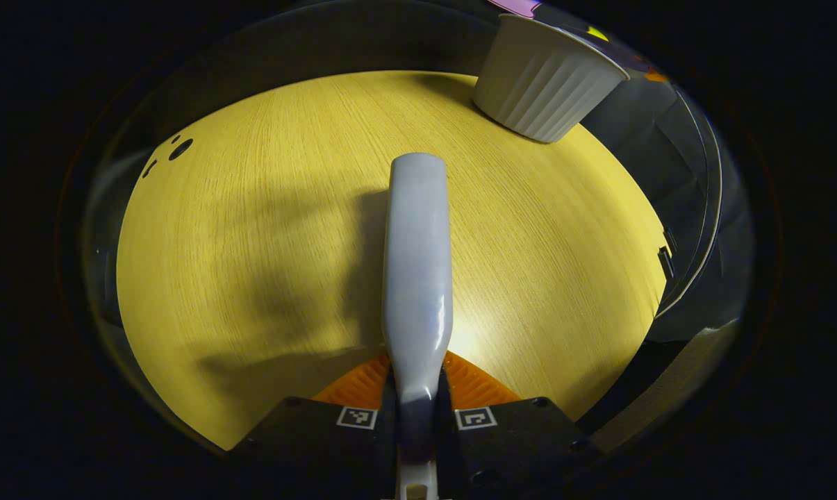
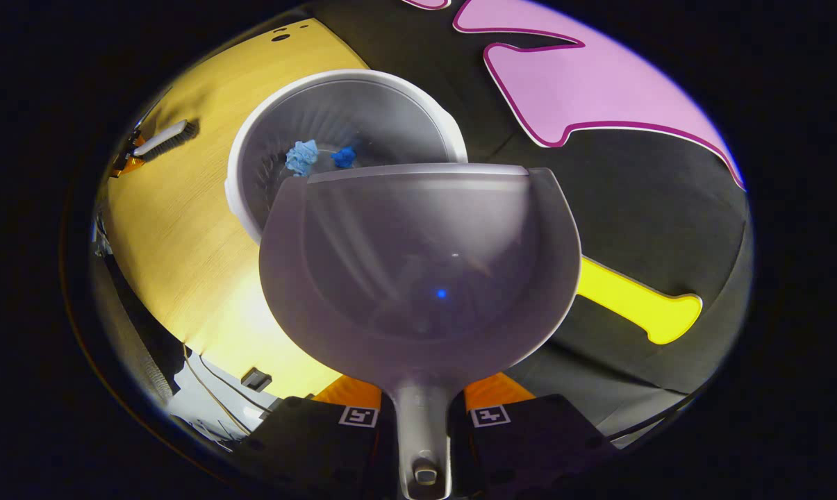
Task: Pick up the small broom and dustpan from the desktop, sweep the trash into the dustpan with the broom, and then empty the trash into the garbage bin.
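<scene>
In the left gripper view my left gripper (image 1: pixel 417 392) is shut on the pale grey broom (image 1: pixel 418 257), which reaches forward low over the wooden desktop (image 1: pixel 251 229). The white ribbed garbage bin (image 1: pixel 544 82) stands at the far right of that view. In the right gripper view my right gripper (image 2: pixel 421 406) is shut on the handle of the grey dustpan (image 2: pixel 418 271), held at the bin's (image 2: pixel 241 146) rim. Two crumpled blue scraps (image 2: pixel 301 157) lie inside the bin. The pan's inside looks bare apart from a tiny blue glint. Far left, the broom (image 2: pixel 164 139) and left gripper (image 2: pixel 128 162) sit over the desk.
The desk's right edge (image 1: pixel 658 278) drops off beside the bin. Dark round holes (image 1: pixel 180 148) mark the desktop's far left corner. Below the desk's near edge in the right gripper view hang cables (image 2: pixel 210 389) and a small black box (image 2: pixel 256 378).
</scene>
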The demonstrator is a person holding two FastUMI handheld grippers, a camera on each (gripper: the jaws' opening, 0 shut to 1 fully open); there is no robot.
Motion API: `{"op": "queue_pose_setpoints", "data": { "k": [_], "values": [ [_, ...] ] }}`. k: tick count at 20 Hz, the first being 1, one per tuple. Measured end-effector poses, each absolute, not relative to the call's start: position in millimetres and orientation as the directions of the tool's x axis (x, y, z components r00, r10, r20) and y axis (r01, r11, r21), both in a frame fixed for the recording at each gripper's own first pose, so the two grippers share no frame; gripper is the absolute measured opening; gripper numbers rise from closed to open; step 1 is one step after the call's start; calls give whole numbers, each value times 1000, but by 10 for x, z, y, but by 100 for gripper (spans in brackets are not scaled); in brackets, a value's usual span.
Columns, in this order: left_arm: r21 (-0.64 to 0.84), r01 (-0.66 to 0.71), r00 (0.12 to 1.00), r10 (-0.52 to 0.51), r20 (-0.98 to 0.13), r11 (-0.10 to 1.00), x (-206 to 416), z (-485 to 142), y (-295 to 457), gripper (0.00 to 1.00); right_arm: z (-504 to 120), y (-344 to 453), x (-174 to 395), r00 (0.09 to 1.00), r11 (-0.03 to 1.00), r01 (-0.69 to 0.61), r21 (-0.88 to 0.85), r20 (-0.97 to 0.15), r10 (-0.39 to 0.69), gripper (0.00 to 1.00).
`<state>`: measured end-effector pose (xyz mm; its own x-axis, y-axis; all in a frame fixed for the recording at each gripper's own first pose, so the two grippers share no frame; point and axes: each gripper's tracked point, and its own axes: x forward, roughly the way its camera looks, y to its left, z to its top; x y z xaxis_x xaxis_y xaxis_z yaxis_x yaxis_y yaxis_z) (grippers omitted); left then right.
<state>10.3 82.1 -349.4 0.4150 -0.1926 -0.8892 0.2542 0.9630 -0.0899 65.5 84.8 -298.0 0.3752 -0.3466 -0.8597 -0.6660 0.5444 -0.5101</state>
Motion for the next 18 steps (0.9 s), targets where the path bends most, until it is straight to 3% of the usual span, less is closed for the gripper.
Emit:
{"op": "queue_pose_setpoints", "data": {
  "k": [3,9,13,18],
  "values": [
    [-91,249,415,-191,-890,964,100,-3494,819,27,-2947,790,653,398,596,-624,-506,-862,-314,33],
    [-79,247,411,-179,-894,966,106,-3496,826,27,-2819,659,474,466,826,-439,-353,-876,-126,33],
    [-59,255,402,-162,-901,965,104,-3500,843,27,-2711,664,288,549,895,-366,-255,-836,-14,33],
    [-36,248,405,-137,-904,968,113,-3486,856,27,-2693,887,-192,565,926,-365,-94,-813,140,33]
  ]
}}
